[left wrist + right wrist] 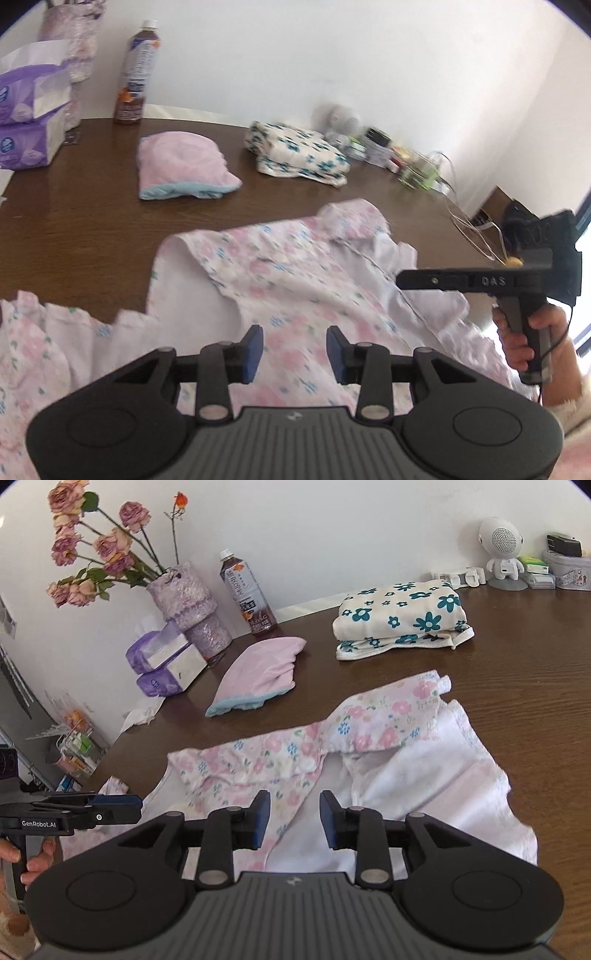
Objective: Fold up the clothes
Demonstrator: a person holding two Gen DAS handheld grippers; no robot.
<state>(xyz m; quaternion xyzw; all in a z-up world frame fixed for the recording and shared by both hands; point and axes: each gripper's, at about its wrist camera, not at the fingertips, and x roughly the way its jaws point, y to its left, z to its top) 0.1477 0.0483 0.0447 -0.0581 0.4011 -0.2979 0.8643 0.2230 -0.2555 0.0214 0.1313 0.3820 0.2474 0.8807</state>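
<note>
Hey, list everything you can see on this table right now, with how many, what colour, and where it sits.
floral garment: one, pink-flowered with white lining, spread unfolded at the near table edge
pink folded cloth: one, pink with blue trim, mid-table
blue-flower folded cloth: one, cream with teal flowers, far side by the wall
tea bottle: one, brown with white cap, against the wall
vase of roses: one, lilac, dried pink flowers, far left
tissue packs: two, purple, stacked beside the vase
speaker figure: one, white, far right
table: one, dark brown wood
left tool: open, over the garment
right tool: open, over the garment
</note>
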